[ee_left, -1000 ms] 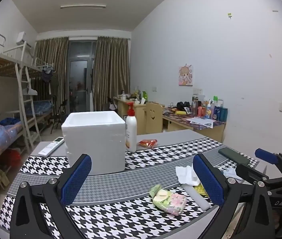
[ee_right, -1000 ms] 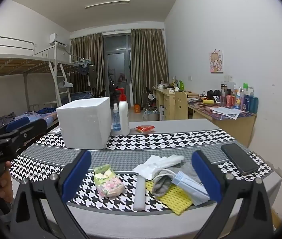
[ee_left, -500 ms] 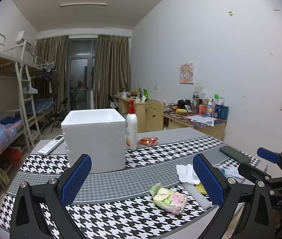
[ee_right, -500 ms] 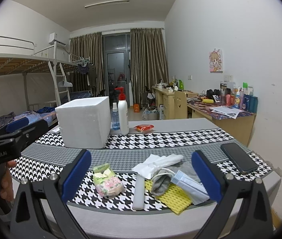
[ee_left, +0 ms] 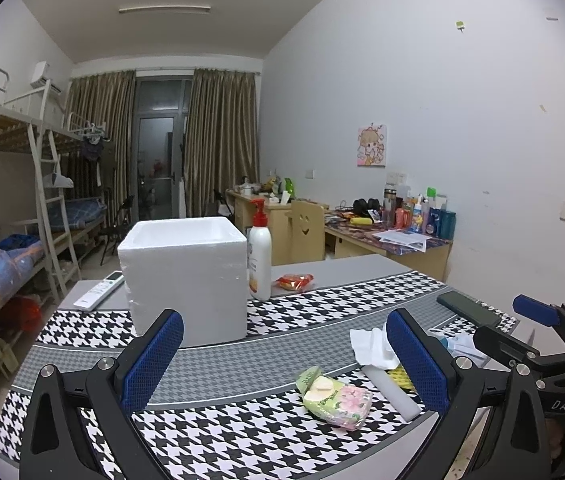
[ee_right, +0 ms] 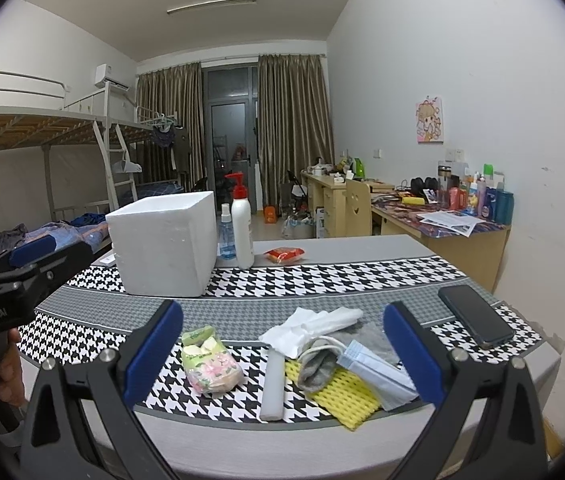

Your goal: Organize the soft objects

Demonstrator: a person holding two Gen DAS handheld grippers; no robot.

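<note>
No change over the last second: both grippers, left (ee_left: 282, 358) and right (ee_right: 282, 354), hover wide open and empty; soft pile (ee_right: 322, 360) untouched at table's near edge, box (ee_right: 162, 246) behind.

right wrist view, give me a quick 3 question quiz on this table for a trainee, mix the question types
1. True or false: the right gripper is shut on the tissue pack.
2. Multiple choice: what lies on the yellow mesh pad? A) the phone B) a grey sock and a face mask C) the red snack packet
3. Fill in: the pump bottle stands right beside the white ____ box.

Key
1. False. Both its jaws stand wide apart and hold nothing; the left gripper is open too.
2. B. The grey sock and face mask overlap the pad.
3. Foam.
</note>
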